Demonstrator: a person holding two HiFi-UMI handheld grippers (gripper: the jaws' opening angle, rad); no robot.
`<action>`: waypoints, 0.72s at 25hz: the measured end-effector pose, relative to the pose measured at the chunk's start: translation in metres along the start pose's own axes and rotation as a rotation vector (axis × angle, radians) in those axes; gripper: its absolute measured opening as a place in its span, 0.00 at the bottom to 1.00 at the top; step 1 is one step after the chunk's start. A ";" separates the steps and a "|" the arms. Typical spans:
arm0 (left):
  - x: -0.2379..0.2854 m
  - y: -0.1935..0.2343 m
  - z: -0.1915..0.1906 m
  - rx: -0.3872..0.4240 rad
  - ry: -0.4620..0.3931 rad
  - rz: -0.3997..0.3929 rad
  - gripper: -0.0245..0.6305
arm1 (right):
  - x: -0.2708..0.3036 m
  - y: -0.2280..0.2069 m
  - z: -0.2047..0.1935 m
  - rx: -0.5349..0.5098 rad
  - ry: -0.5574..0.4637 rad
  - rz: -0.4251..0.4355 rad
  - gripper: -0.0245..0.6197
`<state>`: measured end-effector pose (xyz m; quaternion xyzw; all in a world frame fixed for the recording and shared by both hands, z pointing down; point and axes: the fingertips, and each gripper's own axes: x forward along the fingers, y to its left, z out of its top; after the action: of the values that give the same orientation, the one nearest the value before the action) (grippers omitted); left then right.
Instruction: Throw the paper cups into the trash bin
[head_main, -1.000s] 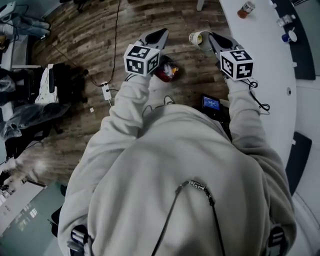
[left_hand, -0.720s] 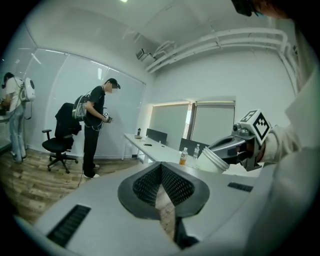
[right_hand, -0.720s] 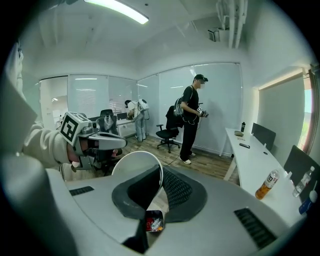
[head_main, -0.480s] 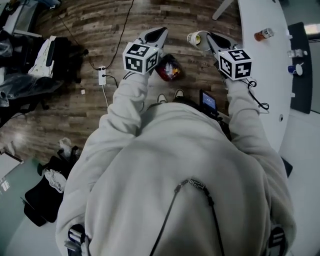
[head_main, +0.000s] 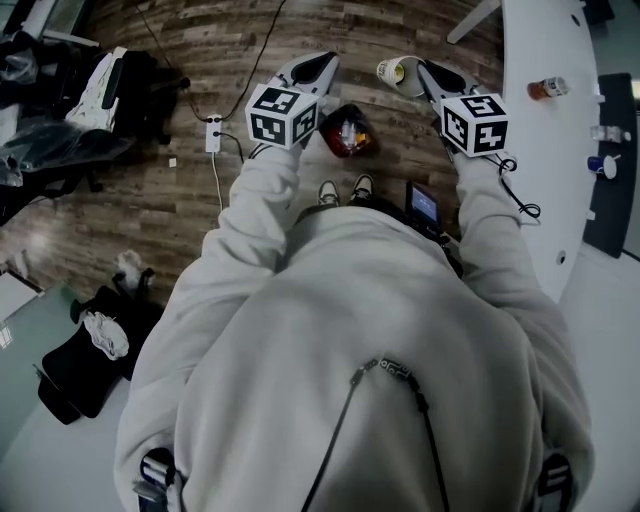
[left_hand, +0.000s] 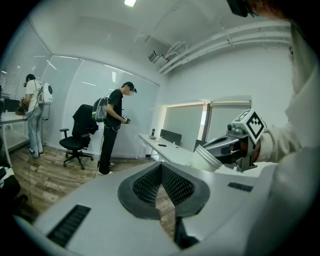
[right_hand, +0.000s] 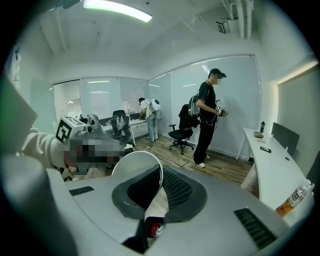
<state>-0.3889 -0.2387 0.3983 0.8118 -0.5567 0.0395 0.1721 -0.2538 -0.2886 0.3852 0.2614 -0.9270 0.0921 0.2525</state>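
Observation:
In the head view a white paper cup (head_main: 397, 72) lies on its side in my right gripper (head_main: 424, 73), which is shut on its wall. The right gripper view shows the cup's rim (right_hand: 136, 168) pinched between the pads of that gripper (right_hand: 160, 189). On the wooden floor sits a dark trash bin (head_main: 347, 132) with red litter inside, below and between the two grippers. It also shows through the right jaws' gap as the bin (right_hand: 154, 229). My left gripper (head_main: 311, 66) is shut and holds nothing, and the left gripper view (left_hand: 161, 174) confirms this. The cup (left_hand: 206, 159) shows there too.
A white curved desk (head_main: 540, 160) with an orange bottle (head_main: 548, 88) runs along the right. A power strip (head_main: 212, 132) and cables lie on the floor at the left, near bags (head_main: 90, 350). A standing person (left_hand: 114, 131) and an office chair (left_hand: 76, 141) are further off.
The person has turned, carrying both grippers along over the floor. The desk has slid toward the right edge and the bin sits a little further right. The cup stays in the right jaws.

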 end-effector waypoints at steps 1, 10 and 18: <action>0.000 0.003 0.000 -0.008 -0.002 0.012 0.04 | 0.001 0.000 0.000 -0.001 -0.001 0.005 0.10; 0.001 0.013 0.012 0.007 -0.006 0.057 0.04 | 0.017 -0.004 0.013 -0.014 -0.016 0.047 0.10; -0.011 0.024 -0.001 -0.054 -0.034 0.092 0.04 | 0.039 -0.002 -0.001 0.002 -0.006 0.088 0.10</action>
<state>-0.4150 -0.2364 0.4016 0.7811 -0.5969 0.0184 0.1823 -0.2809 -0.3069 0.4056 0.2211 -0.9383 0.1031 0.2452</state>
